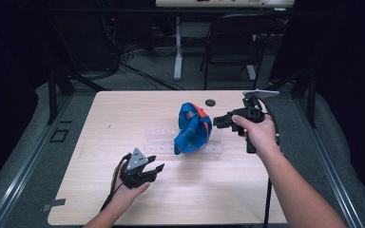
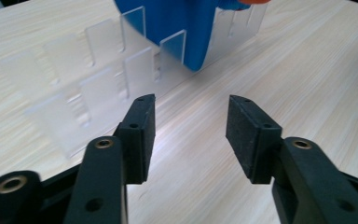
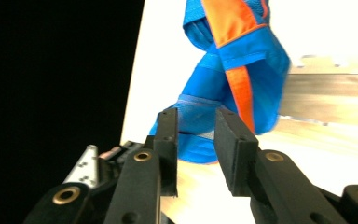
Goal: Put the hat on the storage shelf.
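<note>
blue bag (image 1: 193, 129) standing in a clear rack (image 1: 161, 141) mid-surface (image 1: 100, 190)

bag leans left, long axis near upright; small dark disc (image 1: 211, 102) behind it. right claw (image 1: 217, 121) narrow, beside bag's right edge, grasp unclear. left claw (image 1: 158, 168) wide, empty, in front of the rack.

The high view looks forward and down from above the person's side of the pale wooden desk (image 1: 100, 190), far enough back to take in the whole top and the dark floor beyond. The left gripper view rides low on the left tool (image 2: 191, 135), close over the desk surface, facing along its black jaws toward the clear plastic slotted rack (image 2: 102, 84) and the blue and orange fabric bag (image 2: 177, 28). The right gripper view (turned on its side, so the desk edge runs upright) sits on the right tool (image 3: 196, 149), very near the same bag (image 3: 242, 70). All three views share the bag (image 1: 192, 128) and rack (image 1: 159, 140).
</note>
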A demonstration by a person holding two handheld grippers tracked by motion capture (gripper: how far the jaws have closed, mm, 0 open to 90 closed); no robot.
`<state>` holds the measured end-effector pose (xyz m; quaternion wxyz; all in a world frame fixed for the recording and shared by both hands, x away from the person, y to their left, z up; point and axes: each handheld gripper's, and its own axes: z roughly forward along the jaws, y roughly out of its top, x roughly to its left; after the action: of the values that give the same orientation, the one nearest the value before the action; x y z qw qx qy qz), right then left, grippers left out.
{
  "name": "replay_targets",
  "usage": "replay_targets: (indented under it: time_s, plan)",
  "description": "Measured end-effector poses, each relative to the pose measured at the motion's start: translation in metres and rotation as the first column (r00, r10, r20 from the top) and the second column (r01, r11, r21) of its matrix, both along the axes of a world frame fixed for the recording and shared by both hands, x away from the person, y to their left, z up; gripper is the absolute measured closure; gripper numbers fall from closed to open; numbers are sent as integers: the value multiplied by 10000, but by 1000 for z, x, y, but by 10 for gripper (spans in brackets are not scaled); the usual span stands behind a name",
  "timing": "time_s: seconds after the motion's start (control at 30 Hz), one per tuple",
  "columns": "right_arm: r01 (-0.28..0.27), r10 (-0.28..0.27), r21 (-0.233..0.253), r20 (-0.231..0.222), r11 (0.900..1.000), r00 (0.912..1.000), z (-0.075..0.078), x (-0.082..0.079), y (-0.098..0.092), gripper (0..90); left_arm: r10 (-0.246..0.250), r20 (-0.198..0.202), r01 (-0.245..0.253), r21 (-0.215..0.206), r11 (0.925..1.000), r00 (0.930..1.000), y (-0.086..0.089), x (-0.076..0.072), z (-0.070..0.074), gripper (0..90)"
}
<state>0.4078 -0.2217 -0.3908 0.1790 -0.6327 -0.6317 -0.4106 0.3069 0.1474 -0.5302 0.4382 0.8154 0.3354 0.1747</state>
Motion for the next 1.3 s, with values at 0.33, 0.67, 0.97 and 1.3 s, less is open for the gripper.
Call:
replay_targets:
  time_s: [0.33,0.67,0.97,1.3]
  plan:
    - [89,36,-1431,871,9897,9962,-15,-17,-4,591,1041,-614,-1059,-270,9940,9927,43,9,-13,457]
    - [170,211,-2254,1656,9741,9860,-47,-40,-12,538,1537,-915,-1567,-269,9873,9839,55,19,-25,461]
    - [368,490,-3182,2574,9473,9651,-76,-70,-12,532,1502,-990,-1528,-184,9881,9837,54,20,-29,461]
    - [609,688,-3538,3427,9334,9369,-119,-102,-12,515,1437,-928,-1452,-92,9894,9853,53,19,-29,461]
